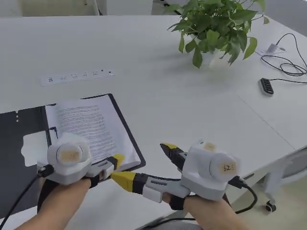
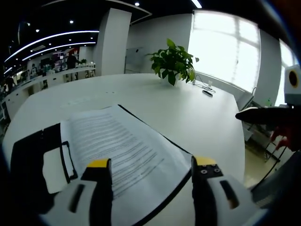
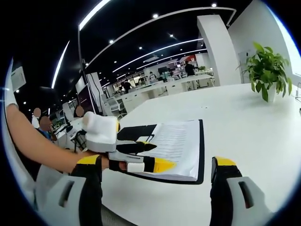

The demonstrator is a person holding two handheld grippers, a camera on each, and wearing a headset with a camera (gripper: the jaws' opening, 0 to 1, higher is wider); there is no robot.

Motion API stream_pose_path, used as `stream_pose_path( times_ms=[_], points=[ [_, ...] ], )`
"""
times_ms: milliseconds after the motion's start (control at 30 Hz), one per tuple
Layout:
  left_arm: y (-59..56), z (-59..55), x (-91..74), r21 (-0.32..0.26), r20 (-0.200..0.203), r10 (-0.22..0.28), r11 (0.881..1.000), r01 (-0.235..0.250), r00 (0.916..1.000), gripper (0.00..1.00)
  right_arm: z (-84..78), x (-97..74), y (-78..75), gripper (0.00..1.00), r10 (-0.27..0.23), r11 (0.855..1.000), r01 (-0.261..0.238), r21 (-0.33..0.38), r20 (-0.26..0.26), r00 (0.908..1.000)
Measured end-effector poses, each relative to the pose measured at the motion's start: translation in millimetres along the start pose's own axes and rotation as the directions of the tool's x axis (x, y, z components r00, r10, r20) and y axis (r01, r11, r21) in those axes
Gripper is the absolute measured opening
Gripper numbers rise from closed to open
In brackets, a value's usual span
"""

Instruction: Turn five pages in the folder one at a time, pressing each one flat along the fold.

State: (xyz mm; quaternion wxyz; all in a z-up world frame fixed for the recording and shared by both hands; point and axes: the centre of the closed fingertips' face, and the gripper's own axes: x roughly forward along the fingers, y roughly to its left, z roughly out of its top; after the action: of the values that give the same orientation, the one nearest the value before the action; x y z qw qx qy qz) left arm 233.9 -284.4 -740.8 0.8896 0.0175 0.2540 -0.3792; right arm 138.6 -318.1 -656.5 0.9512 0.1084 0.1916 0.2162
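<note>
A black folder point(image 1: 19, 129) lies open at the table's front left, a printed page point(image 1: 88, 124) on its right half. In the left gripper view the page point(image 2: 122, 150) runs ahead between the jaws. My left gripper point(image 1: 111, 162) hovers over the page's near right corner, open and holding nothing point(image 2: 151, 164). The right gripper point(image 1: 146, 164) sits just right of the folder, jaws spread wide and pointing left at the folder's edge, empty point(image 3: 156, 161). In the right gripper view the left gripper point(image 3: 101, 132) stands before the folder point(image 3: 201, 155).
A potted plant point(image 1: 216, 26) stands at the back right. A socket strip point(image 1: 76, 75) is set into the table behind the folder. A black power strip point(image 1: 266, 86) and cables lie far right. The table's front edge runs close below my hands.
</note>
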Motion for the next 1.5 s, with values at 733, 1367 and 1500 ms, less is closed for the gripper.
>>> stream_pose_path(
  times_ms=[733,1367,1500],
  points=[
    [3.1,-32.7,17.5,0.078,-0.080,0.081,0.994,-0.075,0.9935,0.53,-6.0,6.0,-5.3,0.94,-0.006,0.999,0.007,0.032,-0.013,0.9999],
    [7.7,-36.1,15.9,0.196,-0.037,0.088,0.977,-0.079,0.9954,0.21,-14.9,19.4,-7.8,0.90,0.006,1.000,-0.004,0.026,-0.063,0.9980],
    [16.0,-34.3,16.0,0.237,-0.038,0.110,0.967,-0.099,0.9932,0.10,-17.5,25.3,-7.5,0.89,0.011,1.000,-0.009,0.025,-0.078,0.9969]
  ],
)
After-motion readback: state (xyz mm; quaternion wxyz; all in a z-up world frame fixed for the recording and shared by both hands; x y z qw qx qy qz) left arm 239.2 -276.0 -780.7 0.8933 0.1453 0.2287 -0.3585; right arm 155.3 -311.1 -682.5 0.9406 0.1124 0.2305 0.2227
